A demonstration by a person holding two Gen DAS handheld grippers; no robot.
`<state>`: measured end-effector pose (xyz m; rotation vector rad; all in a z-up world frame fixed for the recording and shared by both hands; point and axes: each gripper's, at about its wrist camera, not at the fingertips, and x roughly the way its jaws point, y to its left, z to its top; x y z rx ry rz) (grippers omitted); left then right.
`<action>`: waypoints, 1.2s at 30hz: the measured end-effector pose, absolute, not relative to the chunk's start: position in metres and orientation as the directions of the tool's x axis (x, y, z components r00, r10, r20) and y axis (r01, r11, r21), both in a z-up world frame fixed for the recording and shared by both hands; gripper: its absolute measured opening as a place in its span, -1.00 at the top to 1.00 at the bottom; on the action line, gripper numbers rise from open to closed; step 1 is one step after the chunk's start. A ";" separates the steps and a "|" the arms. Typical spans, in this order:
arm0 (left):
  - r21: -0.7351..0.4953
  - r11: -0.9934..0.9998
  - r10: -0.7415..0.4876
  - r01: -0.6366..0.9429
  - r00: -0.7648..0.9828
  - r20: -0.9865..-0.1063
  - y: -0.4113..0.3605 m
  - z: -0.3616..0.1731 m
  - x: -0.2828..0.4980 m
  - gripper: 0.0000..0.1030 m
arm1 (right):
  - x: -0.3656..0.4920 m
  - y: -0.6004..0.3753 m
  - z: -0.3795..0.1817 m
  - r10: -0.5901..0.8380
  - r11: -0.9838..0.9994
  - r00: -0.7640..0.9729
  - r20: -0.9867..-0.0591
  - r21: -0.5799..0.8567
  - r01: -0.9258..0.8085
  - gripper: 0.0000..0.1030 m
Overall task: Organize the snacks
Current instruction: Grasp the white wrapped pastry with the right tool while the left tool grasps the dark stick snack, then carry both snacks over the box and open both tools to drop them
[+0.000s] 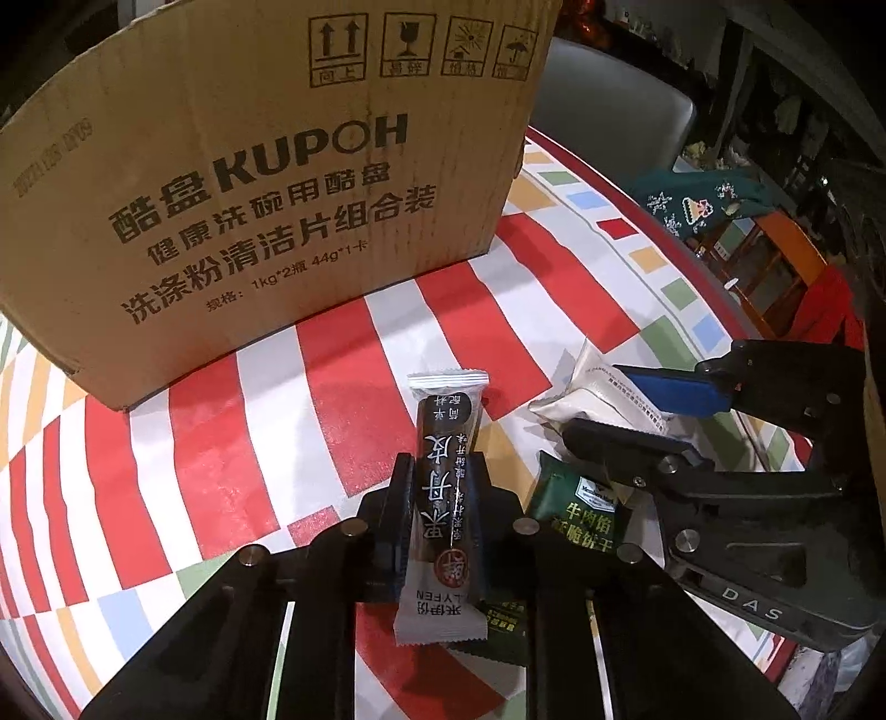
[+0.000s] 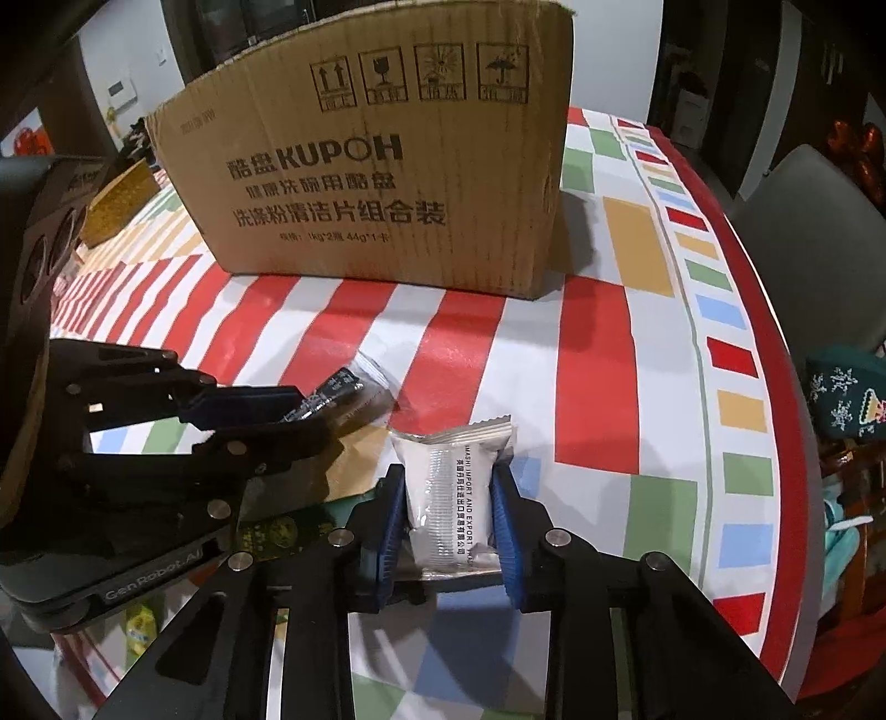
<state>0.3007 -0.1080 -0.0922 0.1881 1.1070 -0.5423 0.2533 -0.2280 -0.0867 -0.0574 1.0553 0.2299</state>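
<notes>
Striped tablecloth [image 1: 343, 354] underneath, left gripper [image 1: 440, 487] clamps a dark snack bar [image 1: 446, 443], right gripper [image 2: 448, 498] pinches a silver packet [image 2: 451, 482]; next, probably lift both toward the cardboard box [image 2: 387, 183] at twelve o'clock.

counter [image 2: 637, 310]: round, red rim, cloth of red-white stripes and coloured squares | grey chair [image 2: 819, 221]: beyond counter's far right edge | white wall [image 2: 127, 50]: behind counter's far left, small panel mounted | room: dim, dark beyond counter
</notes>
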 end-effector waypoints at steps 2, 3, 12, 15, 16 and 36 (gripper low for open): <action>-0.119 0.859 -0.323 0.498 0.345 -0.881 -0.106 -0.091 0.298 0.64 | 0.252 -0.227 -0.083 0.155 0.975 0.483 -0.862 0.055 -0.215 0.41; -0.120 0.862 -0.323 0.493 0.351 -0.879 -0.105 -0.089 0.297 0.64 | 0.251 -0.226 -0.081 0.151 0.975 0.490 -0.858 0.048 -0.216 0.41; -0.136 0.884 -0.350 0.447 0.441 -0.827 -0.084 -0.058 0.281 0.64 | 0.240 -0.218 -0.054 0.152 0.974 0.552 -0.820 0.028 -0.226 0.41; -0.135 0.891 -0.352 0.433 0.473 -0.807 -0.076 -0.045 0.276 0.64 | 0.237 -0.215 -0.044 0.162 0.972 0.572 -0.804 0.032 -0.231 0.41; -0.135 0.893 -0.353 0.429 0.481 -0.803 -0.075 -0.042 0.275 0.64 | 0.236 -0.213 -0.040 0.167 0.972 0.579 -0.798 0.034 -0.233 0.41; -0.114 0.921 -0.348 0.373 0.654 -0.672 -0.042 0.044 0.271 0.64 | 0.235 -0.197 0.042 0.205 0.972 0.731 -0.650 0.051 -0.227 0.41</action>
